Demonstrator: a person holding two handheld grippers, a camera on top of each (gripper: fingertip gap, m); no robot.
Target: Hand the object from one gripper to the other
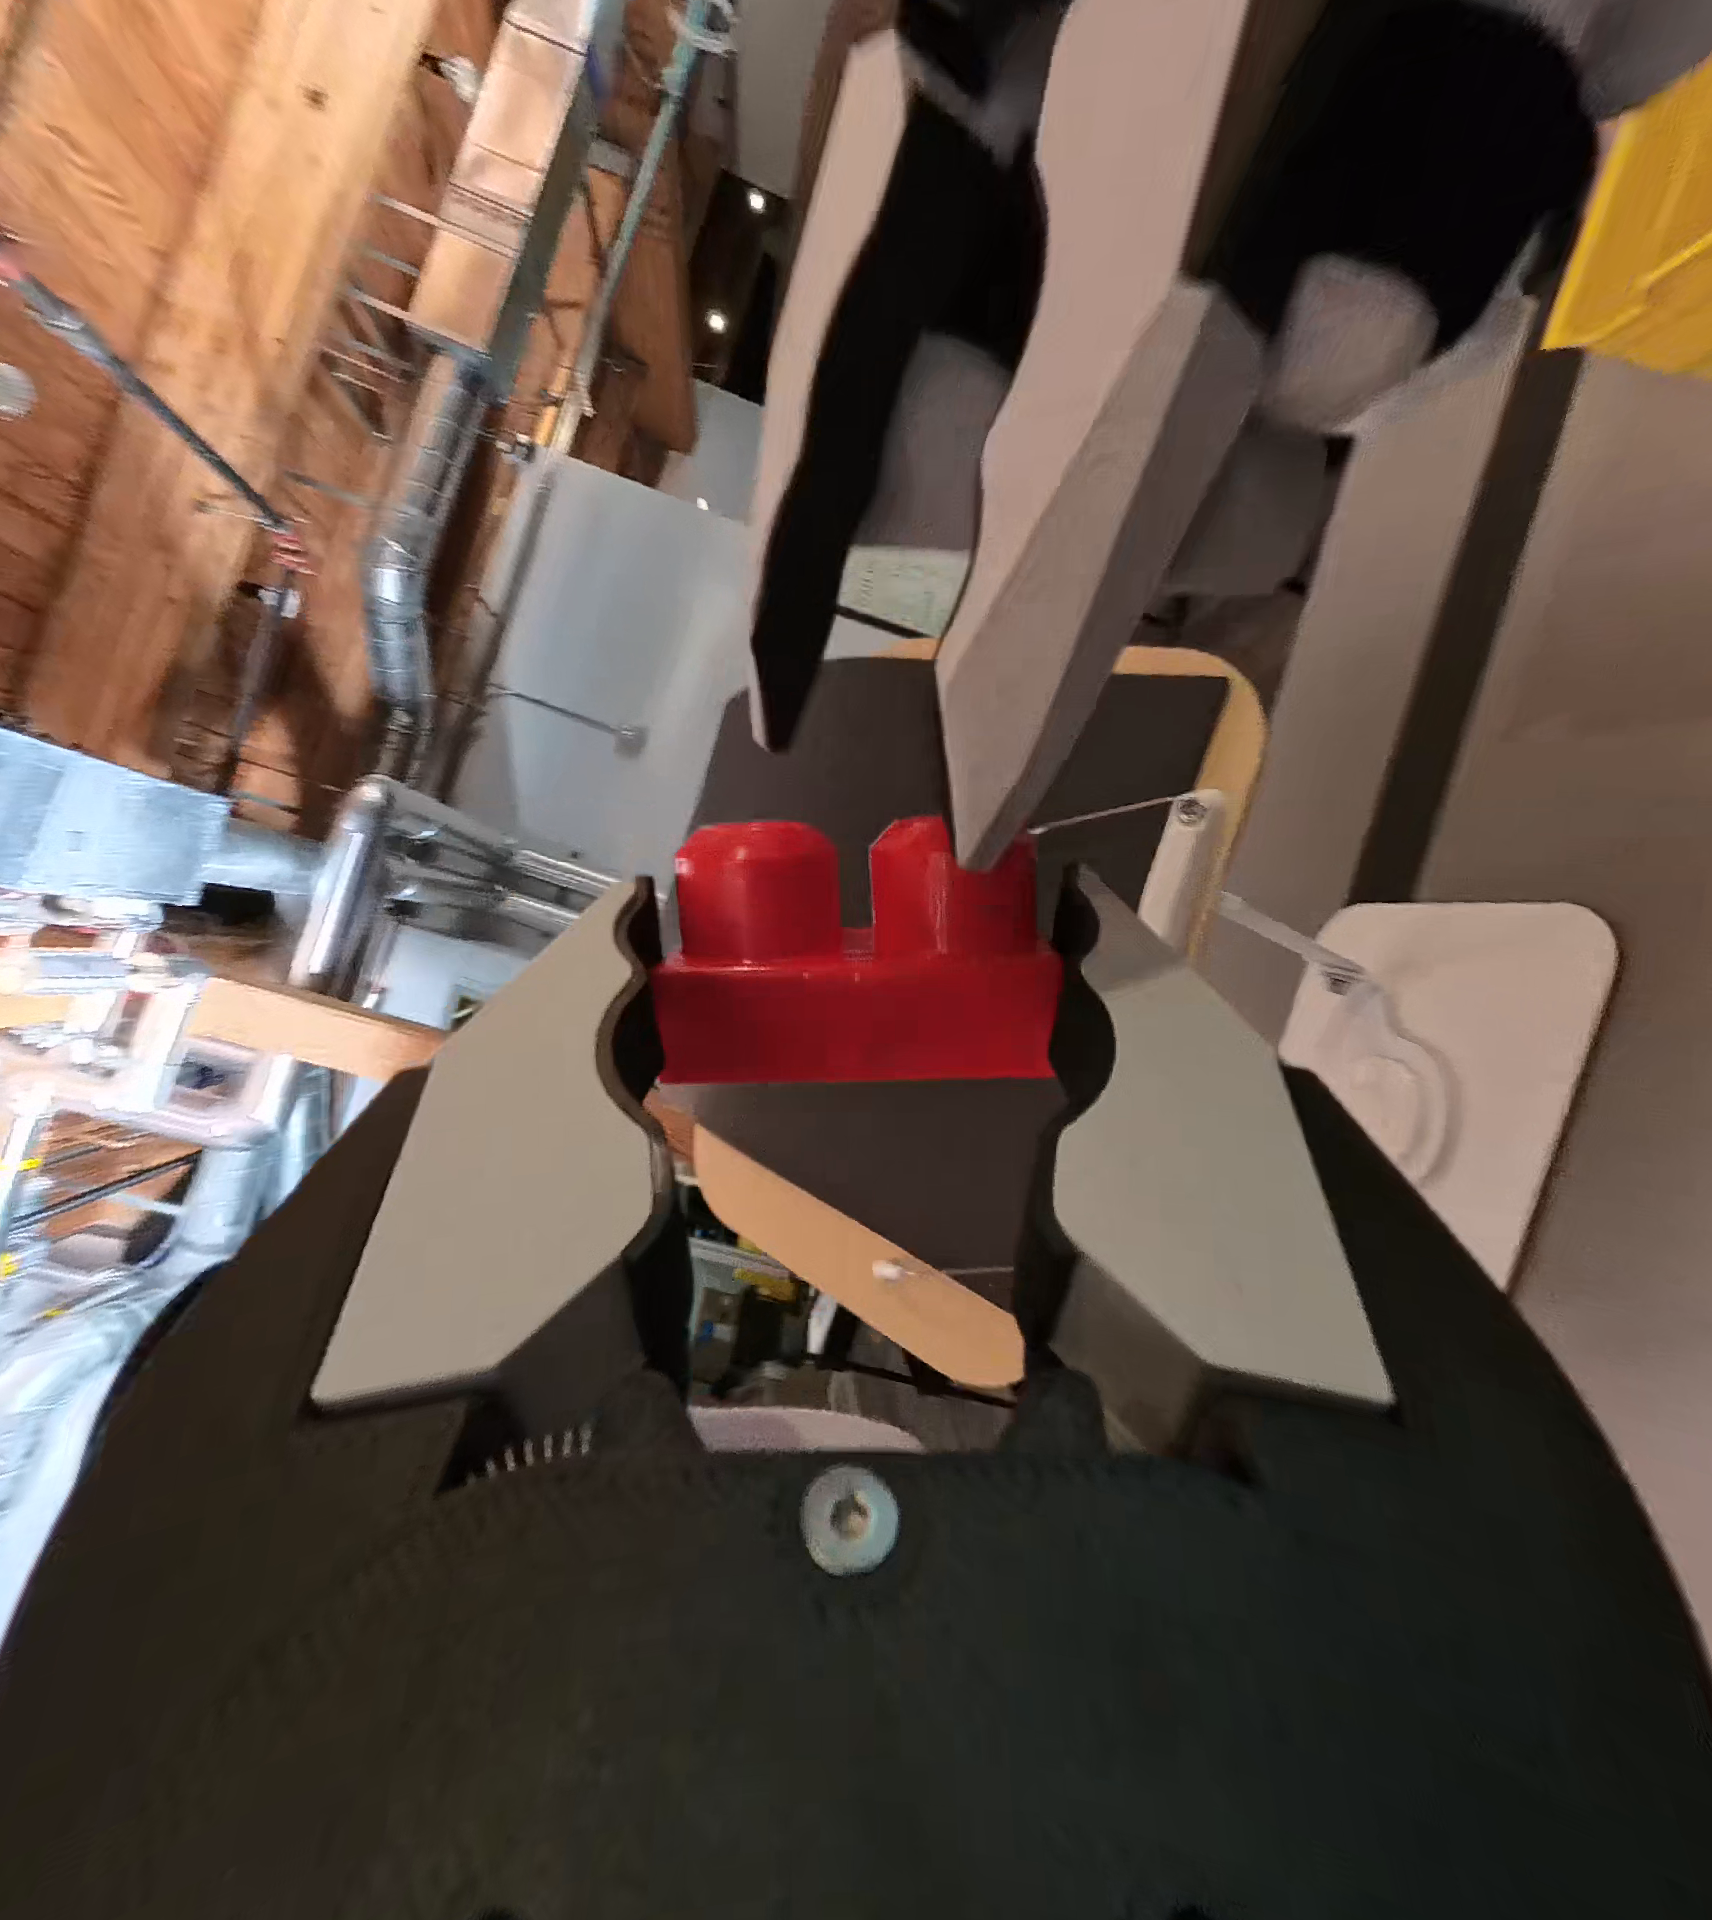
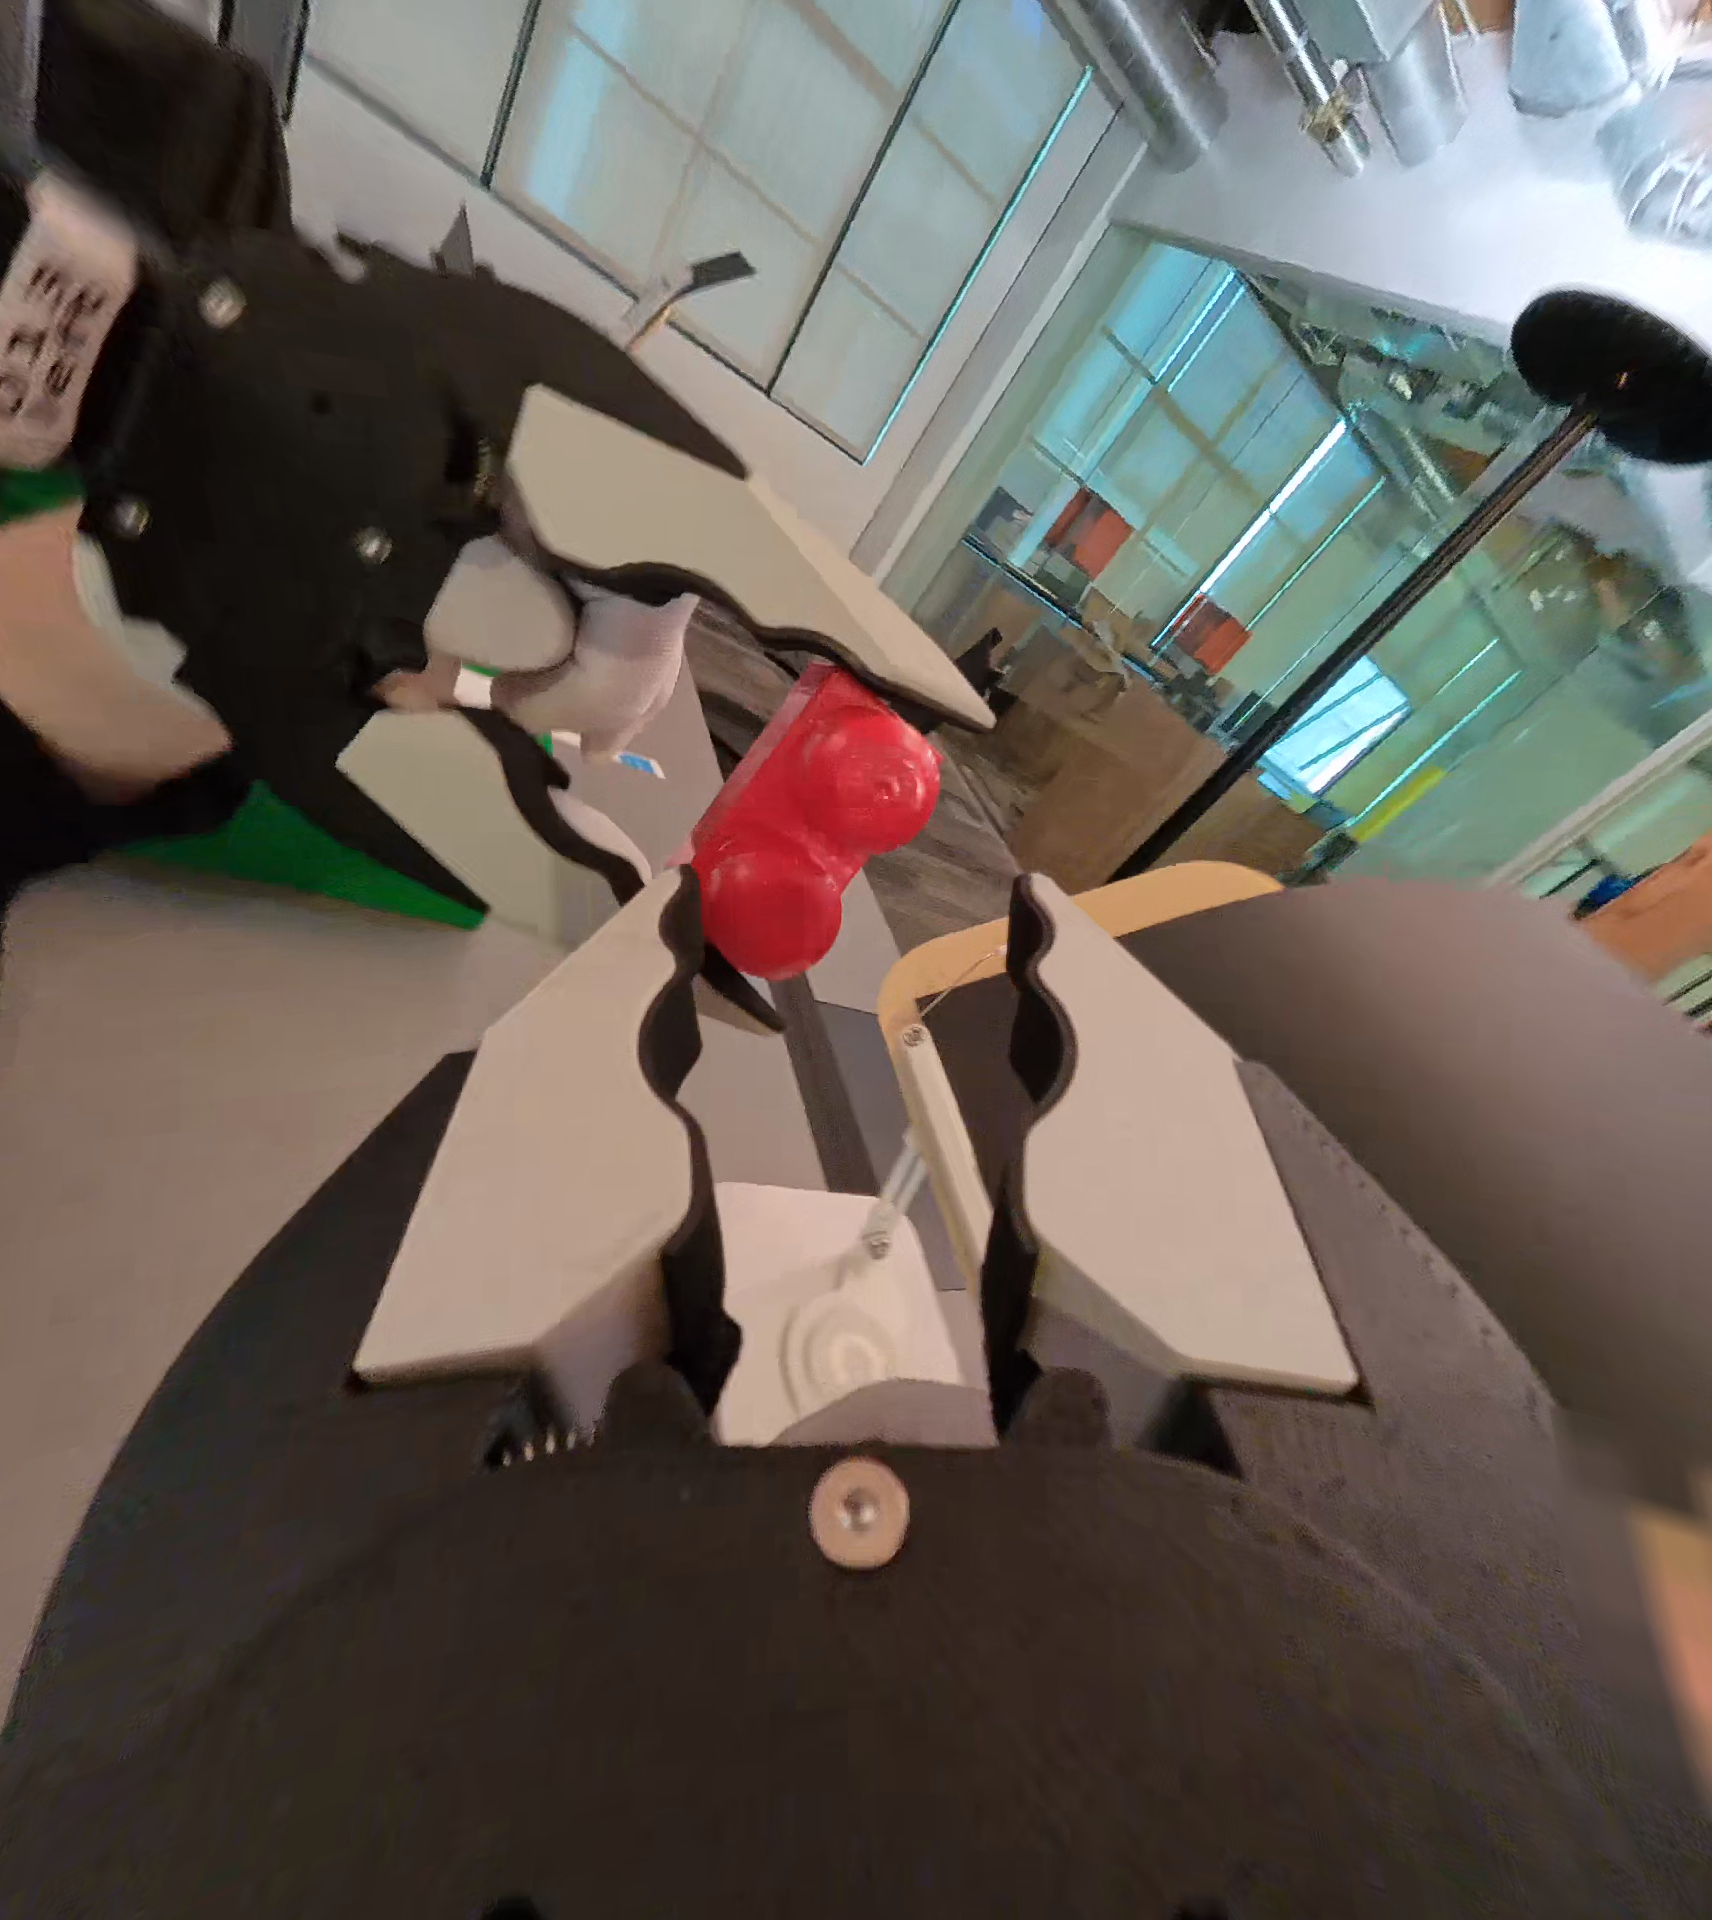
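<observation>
A red two-stud brick [image 1: 852, 1013] is clamped by its ends between the fingertips of my left gripper [image 1: 860, 935], studs pointing away from the camera. My right gripper [image 1: 883, 800] comes in from above, open. Its one grey fingertip [image 1: 987, 831] touches the right stud and the other hangs above the left stud. In the right wrist view my right gripper [image 2: 852, 899] is open, and the brick [image 2: 821, 821] sits just past its left fingertip, off to the left of the gap. My left gripper [image 2: 810, 795] holds the brick from the upper left.
A chair with a dark seat and light wood rim [image 1: 1236, 727] lies behind the brick. A white panel [image 1: 1454, 1039] and a yellow bin [image 1: 1704, 208] are to the right. A green block [image 2: 312, 862] and a black pole stand [image 2: 1351, 644] show in the right wrist view. Only a small space, under 4 cm, lies between the two pairs of fingers.
</observation>
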